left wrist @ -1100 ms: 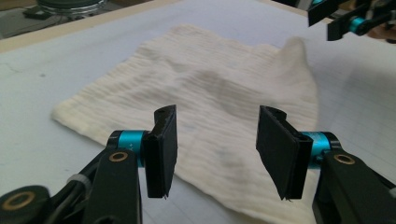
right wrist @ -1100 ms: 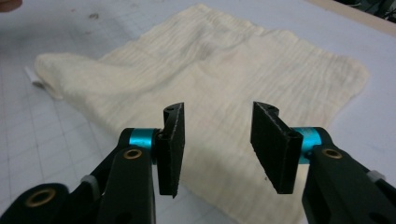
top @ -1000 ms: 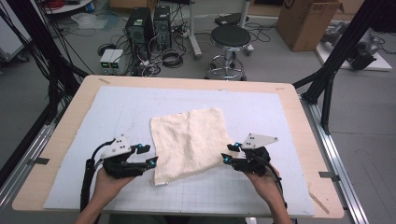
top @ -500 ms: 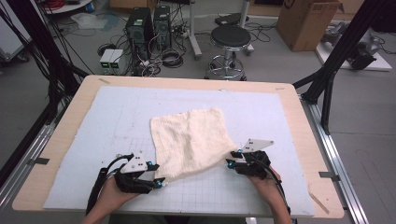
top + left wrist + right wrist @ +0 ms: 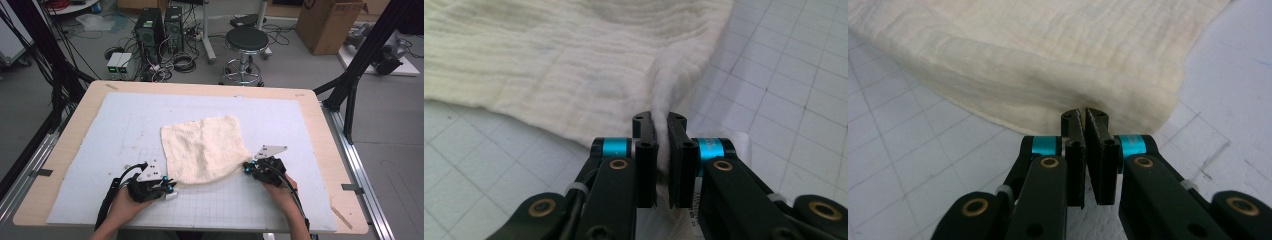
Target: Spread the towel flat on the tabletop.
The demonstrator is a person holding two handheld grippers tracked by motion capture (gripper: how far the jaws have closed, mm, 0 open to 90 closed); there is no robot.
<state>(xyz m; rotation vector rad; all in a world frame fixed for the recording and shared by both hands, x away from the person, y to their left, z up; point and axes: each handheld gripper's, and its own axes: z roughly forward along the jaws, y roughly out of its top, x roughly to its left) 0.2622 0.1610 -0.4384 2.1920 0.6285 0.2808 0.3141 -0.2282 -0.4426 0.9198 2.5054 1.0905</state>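
Left tool [image 5: 169,186]: jaws have just closed, now pinching the near-left corner of the cloth [image 5: 205,150]. In the left gripper view [image 5: 662,145] a bunched ridge of fabric sits squeezed between the pads.

Cloth: cream, crinkled weave, lying mostly flat around the middle of the tabletop [image 5: 60,155], toward the near edge, turned slightly askew. Looks light, soft and floppy with no stiffness (will sag and drape once lifted). Probably not slippery given the rough texture. Corners are the sensible hold, and both near ones are taken; a thin pinch could slip out if pulled sideways hard, so lift evenly on both sides.

Right tool [image 5: 248,168]: jaws have just closed too, clamped on the near-right corner. In the right gripper view [image 5: 1084,135] the pad tips bite the folded hem, with only a little fabric in the grip (shallower than the left).

Surface: pale blue mat [image 5: 280,125] with a faint grid, over a wooden board; flat, some scuffs.

Room: grey floor behind the far edge, two PC towers [image 5: 160,27] with loose cables at left, a round stool [image 5: 245,42] at centre, a cardboard box [image 5: 327,22] at right, black frame struts on both sides.
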